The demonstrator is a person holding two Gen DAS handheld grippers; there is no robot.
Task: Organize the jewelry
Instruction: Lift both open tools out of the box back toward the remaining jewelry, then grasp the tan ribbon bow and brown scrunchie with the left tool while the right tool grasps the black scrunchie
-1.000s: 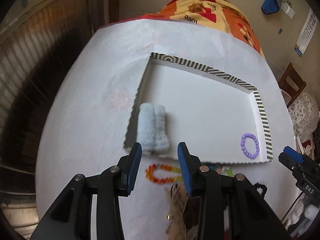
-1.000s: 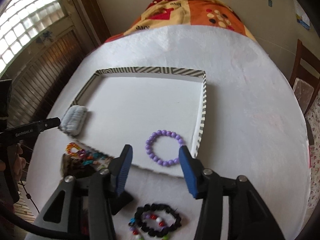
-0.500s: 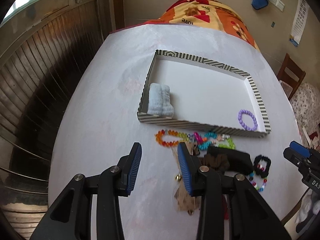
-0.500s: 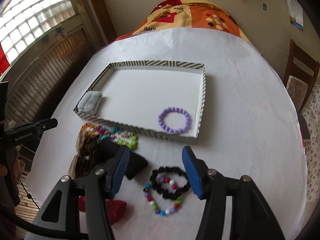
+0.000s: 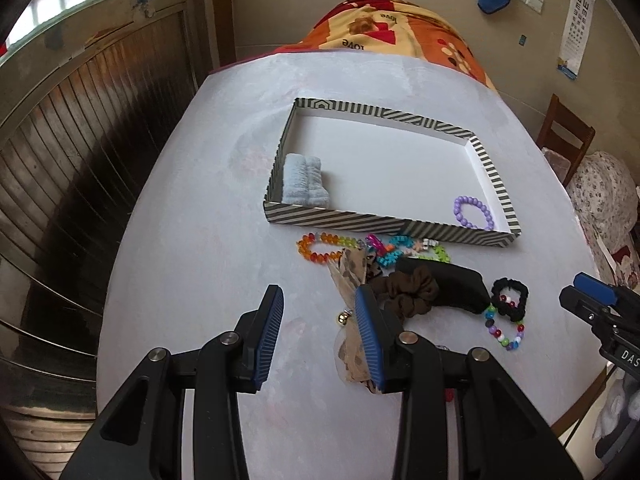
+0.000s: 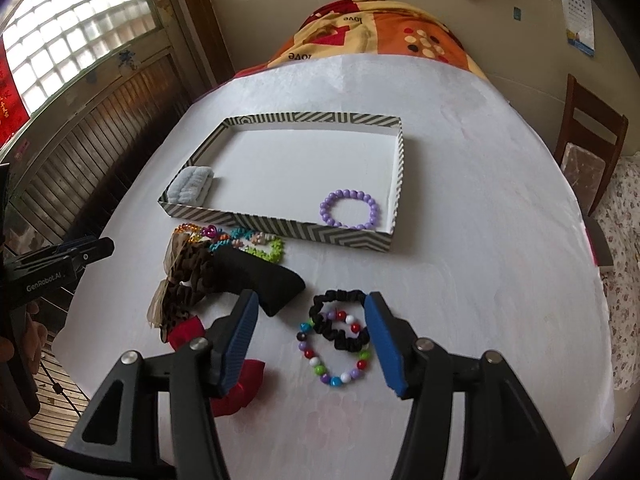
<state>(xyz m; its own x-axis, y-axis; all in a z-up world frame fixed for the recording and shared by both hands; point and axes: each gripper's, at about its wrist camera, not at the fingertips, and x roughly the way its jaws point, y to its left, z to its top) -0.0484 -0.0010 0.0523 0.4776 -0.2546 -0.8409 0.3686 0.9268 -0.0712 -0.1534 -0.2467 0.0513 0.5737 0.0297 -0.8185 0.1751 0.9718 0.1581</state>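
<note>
black left gripper point(image 5: 319, 336), black right gripper point(image 6: 310, 342), ribbed blue jaws, silver screws

A lived-in home room: a bench point(image 6: 460, 200) under a white cover, a wooden chair point(image 6: 592, 148) at its right, a bright patterned blanket point(image 6: 380, 36) at the far end, a glass-block window point(image 6: 76, 28) left, and a calendar point(image 6: 578, 4) on the wall.

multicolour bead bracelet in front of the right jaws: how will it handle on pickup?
The multicolour bead bracelet is probably floppy: its loop lies uneven on the white table cover, so it should sag from a pinch. Its round glossy beads may slip between pads. The black scrunchie overlaps it and might drag along.
</note>
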